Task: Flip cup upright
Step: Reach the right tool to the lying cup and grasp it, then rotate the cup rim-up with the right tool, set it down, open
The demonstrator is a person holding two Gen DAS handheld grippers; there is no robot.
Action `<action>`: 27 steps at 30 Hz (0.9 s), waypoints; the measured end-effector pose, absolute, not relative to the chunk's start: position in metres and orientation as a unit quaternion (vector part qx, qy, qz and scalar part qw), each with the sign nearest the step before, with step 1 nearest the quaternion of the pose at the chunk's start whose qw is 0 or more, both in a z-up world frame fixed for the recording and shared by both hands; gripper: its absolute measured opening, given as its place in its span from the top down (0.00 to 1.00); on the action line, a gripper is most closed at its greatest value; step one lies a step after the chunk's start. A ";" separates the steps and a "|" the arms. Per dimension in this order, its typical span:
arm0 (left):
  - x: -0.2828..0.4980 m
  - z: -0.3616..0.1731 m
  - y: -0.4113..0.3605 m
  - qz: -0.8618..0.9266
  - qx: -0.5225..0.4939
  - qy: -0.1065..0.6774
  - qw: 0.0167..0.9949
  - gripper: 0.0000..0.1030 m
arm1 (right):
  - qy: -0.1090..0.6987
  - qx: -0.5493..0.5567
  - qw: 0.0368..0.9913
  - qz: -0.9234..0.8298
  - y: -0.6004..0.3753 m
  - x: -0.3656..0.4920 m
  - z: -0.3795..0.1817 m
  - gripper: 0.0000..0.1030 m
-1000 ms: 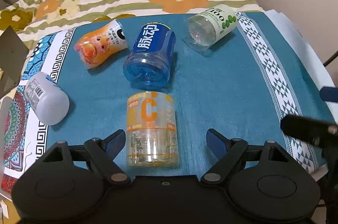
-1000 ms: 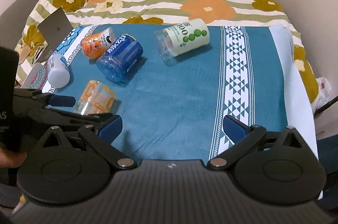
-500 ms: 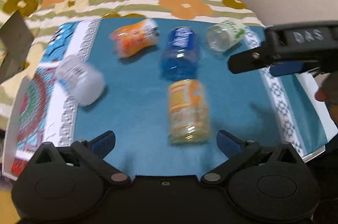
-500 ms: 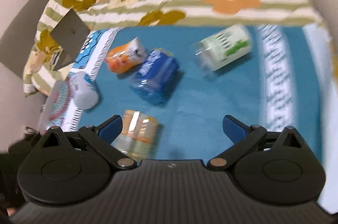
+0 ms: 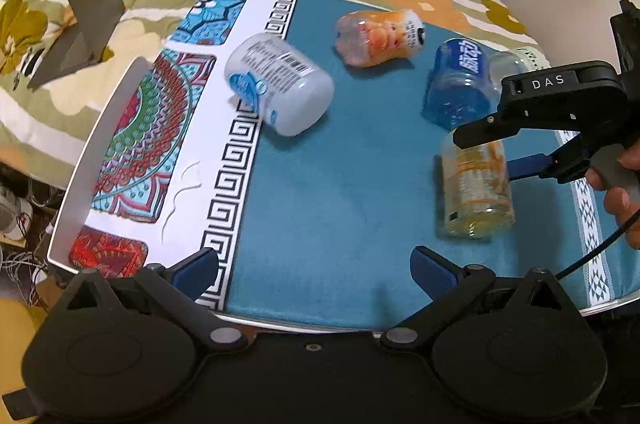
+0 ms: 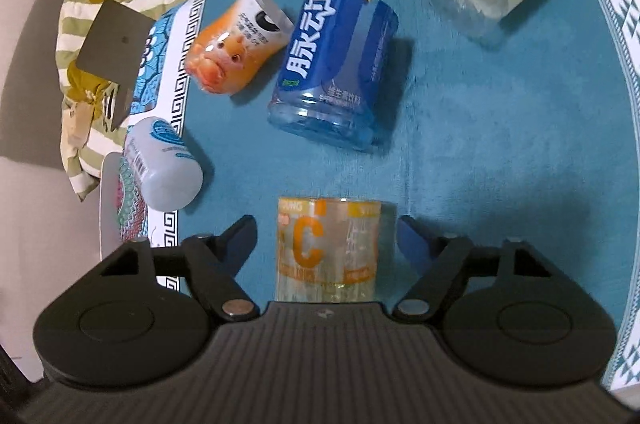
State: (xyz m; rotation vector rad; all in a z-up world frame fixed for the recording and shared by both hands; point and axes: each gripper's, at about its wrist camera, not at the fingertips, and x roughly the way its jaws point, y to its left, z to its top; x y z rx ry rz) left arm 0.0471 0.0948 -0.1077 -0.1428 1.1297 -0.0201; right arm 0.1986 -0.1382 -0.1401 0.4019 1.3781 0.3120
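- Clear plastic banded in orange, with a big "C", the cup (image 6: 328,250) lies on its side on the teal cloth (image 6: 500,144).
- Left gripper (image 5: 314,270): released, empty, with the cup off to its right.
- Right gripper (image 6: 326,238): spread wide, straddling the cup without touching it; the cup's long axis runs along the fingers, so this hand is the nearer.
- Right of it, bare cloth.

Glossy clear plastic cup (image 6: 328,248), matt cloth (image 6: 500,144)
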 end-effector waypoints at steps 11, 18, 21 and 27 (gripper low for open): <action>0.049 -0.109 0.101 -0.017 -0.069 0.536 0.841 0.00 | 0.628 0.204 0.738 0.135 -0.140 0.198 -0.147 0.29; 0.050 -0.100 0.101 -0.022 -0.061 0.530 0.845 0.00 | 0.572 0.213 0.780 0.135 -0.150 0.179 -0.117 0.30; 0.051 -0.099 0.101 -0.026 -0.062 0.528 0.847 0.00 | 0.485 0.179 0.848 0.120 -0.151 0.154 -0.094 0.30; 0.059 -0.105 0.100 -0.044 -0.055 0.534 0.843 0.00 | 0.311 0.091 0.945 0.044 -0.132 0.104 -0.100 0.30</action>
